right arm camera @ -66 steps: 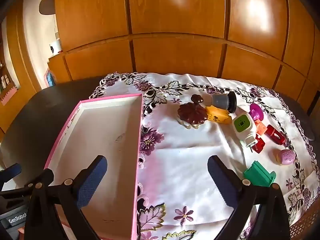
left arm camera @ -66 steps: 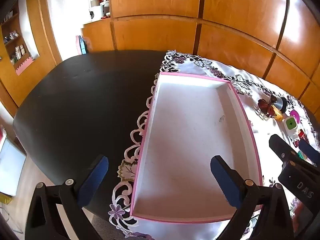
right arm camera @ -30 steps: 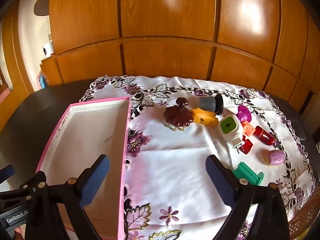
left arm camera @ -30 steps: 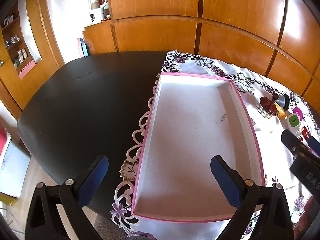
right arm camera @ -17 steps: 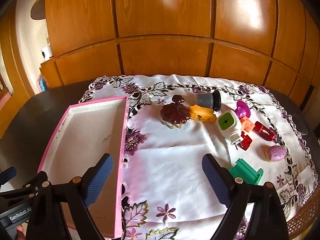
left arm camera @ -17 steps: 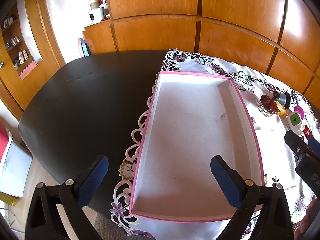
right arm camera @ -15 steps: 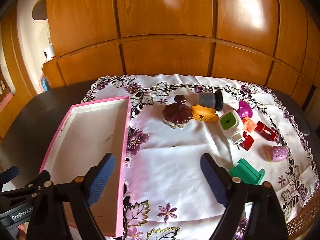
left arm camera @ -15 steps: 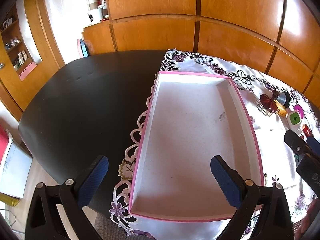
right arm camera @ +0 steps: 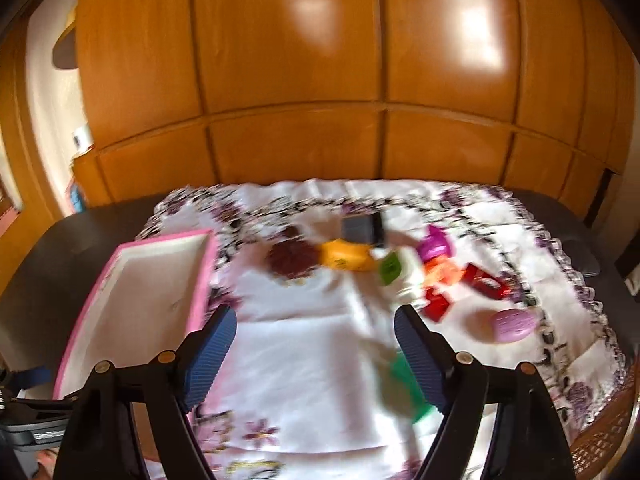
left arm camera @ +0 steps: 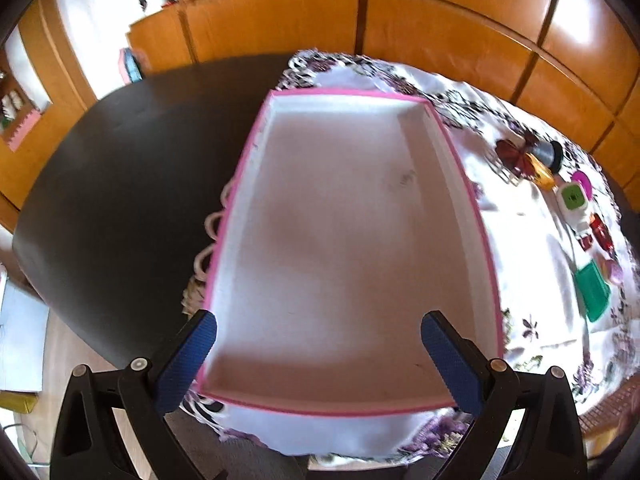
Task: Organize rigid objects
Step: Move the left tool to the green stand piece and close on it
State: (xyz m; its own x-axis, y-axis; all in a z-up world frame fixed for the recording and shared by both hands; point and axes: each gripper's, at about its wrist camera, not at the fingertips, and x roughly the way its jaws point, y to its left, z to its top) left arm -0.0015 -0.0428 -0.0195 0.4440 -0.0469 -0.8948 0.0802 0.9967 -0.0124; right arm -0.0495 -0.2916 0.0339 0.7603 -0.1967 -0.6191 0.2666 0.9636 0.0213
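Left hand-held gripper (left arm camera: 318, 356): jaws spread wide, nothing between the blue pads, poised over the near end of the pink-rimmed box (left arm camera: 476, 216).

Right hand-held gripper (right arm camera: 314, 354): jaws wide apart, holding nothing, above bare cloth; its view is motion-blurred.

Pink-rimmed box: shallow, white inside, nothing in it. It lies on the left part of the embroidered cloth (left arm camera: 532, 216), its left edge near the cloth's lace border.

Embroidered cloth: white with purple flowers, spread over the right part of the dark desk (left arm camera: 120, 184).

Rigid objects, all on the cloth to the right of the box and well apart from it:
- dark red flower-shaped piece (right arm camera: 292, 258), nearest the box;
- yellow piece (right arm camera: 346, 260), just beside the flower piece;
- grey and black cylinder (right arm camera: 362, 230) on its side, behind the yellow piece;
- white item with a green square face (left arm camera: 573, 200);
- magenta piece (right arm camera: 434, 246);
- orange piece (right arm camera: 442, 272);
- red pieces (right arm camera: 484, 280), blurred;
- lilac rounded item (right arm camera: 514, 326), toward the cloth's right edge;
- green piece (left arm camera: 592, 292), partly behind the right gripper's finger in the right wrist view.

Wooden panelled wall (right arm camera: 320, 80): behind the desk.
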